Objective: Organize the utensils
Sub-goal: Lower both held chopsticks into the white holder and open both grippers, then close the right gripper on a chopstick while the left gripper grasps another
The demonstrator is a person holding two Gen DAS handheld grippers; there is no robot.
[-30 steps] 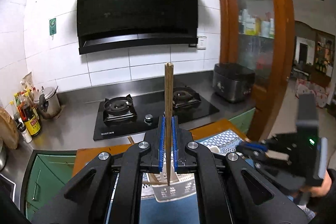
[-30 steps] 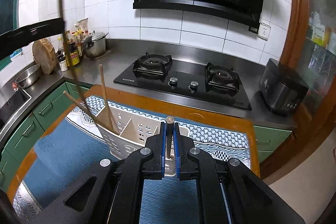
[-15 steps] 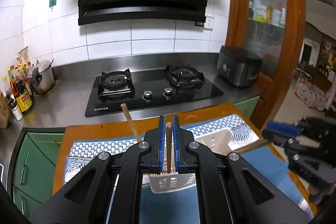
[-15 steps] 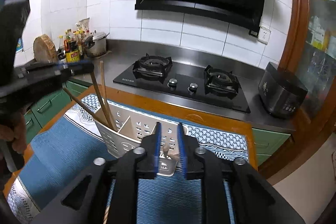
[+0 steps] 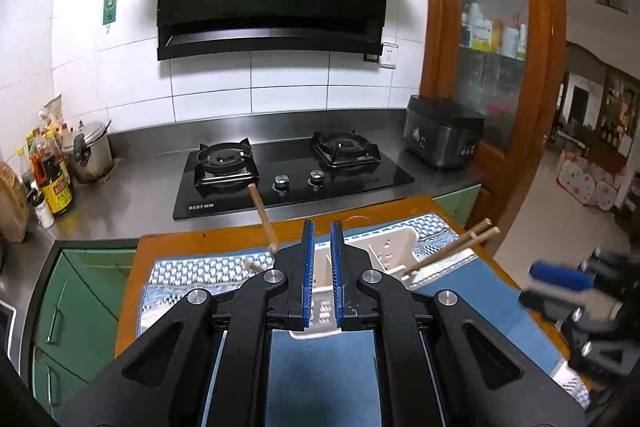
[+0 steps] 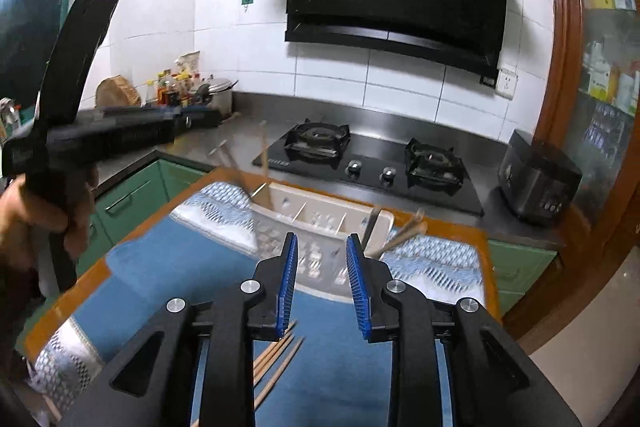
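Chopsticks [image 6: 276,359] on mat — light, stiff, slippery; pinch mid-shaft. Right gripper [image 6: 322,287] jaws just opening, empty — left gripper [image 5: 320,277] apart, empty.

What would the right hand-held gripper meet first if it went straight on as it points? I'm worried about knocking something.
Probably the white utensil caddy, straight beyond the right hand-held gripper; depth is uncertain.

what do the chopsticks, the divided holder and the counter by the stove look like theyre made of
Chopsticks: likely wood or bamboo, matte tan, thin straight sticks.
Holder: probably plastic, cream, smooth moulded walls with punched holes.
Counter: looks like stainless steel, grey with a dull brushed sheen.
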